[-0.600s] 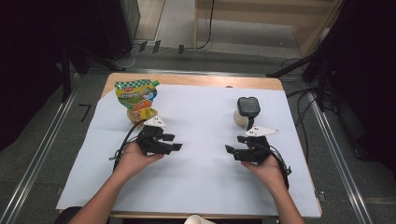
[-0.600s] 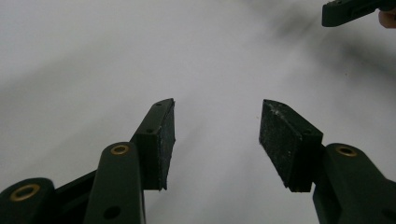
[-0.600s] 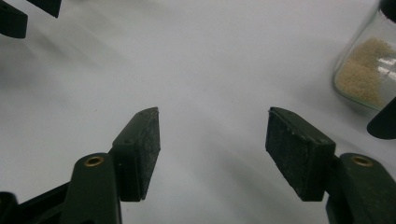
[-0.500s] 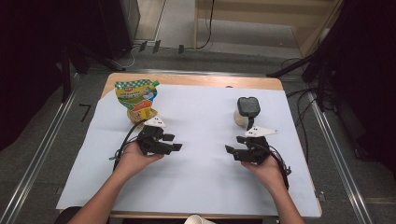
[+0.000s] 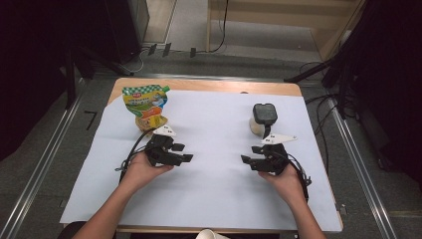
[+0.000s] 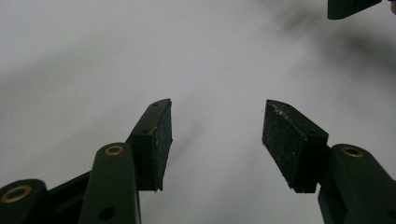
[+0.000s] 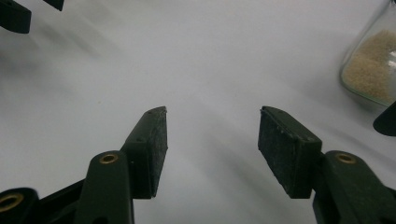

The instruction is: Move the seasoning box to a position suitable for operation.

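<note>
Two grippers rest low over the white sheet [image 5: 214, 149], and neither has anything in it: your left gripper [image 5: 185, 158] shows its jaws parted with bare paper between the pads [image 6: 158, 140], and your right gripper [image 5: 247, 160] is the same, gaping on nothing. By the look of it, you have not begun the real work yet. The nearest things wait behind your hands. A green pouch [image 5: 145, 101] lies flat near the far left corner of the table [image 5: 199, 85], with a small yellow packet [image 5: 151, 122] just below it, close behind your left hand. A glass jar [image 5: 260, 124] of pale grains with a black lid stands just behind your right hand; its side shows at the edge of the right gripper view [image 7: 371, 70]. All of the picking up and handling is left to do.
</note>
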`<state>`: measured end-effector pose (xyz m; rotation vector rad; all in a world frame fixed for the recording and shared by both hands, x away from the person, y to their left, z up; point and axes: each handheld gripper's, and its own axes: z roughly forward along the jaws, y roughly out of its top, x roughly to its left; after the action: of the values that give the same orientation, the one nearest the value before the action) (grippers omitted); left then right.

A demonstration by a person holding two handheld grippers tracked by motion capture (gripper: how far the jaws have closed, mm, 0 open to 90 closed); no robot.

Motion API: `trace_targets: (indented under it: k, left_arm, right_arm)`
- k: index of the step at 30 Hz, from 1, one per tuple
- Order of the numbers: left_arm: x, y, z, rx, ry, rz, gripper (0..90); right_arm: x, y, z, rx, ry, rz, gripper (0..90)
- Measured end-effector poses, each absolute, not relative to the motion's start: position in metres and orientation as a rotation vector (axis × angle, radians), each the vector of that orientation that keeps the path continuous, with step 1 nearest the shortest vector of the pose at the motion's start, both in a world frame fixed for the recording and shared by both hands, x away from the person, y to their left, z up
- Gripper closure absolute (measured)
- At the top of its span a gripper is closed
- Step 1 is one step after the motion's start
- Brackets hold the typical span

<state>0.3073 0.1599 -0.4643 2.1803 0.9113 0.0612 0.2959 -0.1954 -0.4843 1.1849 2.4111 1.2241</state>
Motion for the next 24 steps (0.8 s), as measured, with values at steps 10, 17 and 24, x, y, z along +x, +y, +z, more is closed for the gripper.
trace_targets:
  k: [10,17,24]
  left_arm:
    - [0.309,0.158,-0.466,2.174,0.908,0.057,43.6]
    - [0.309,0.157,-0.464,2.17,0.891,0.057,43.6]
    - [0.309,0.156,-0.465,2.179,0.897,0.059,44.0]
  right_arm:
    - [0.293,-0.195,-0.485,1.169,2.43,1.172,42.3]
    - [0.289,-0.198,-0.483,1.175,2.418,1.151,42.3]
    - [0.284,-0.208,-0.468,1.192,2.34,1.1,42.6]
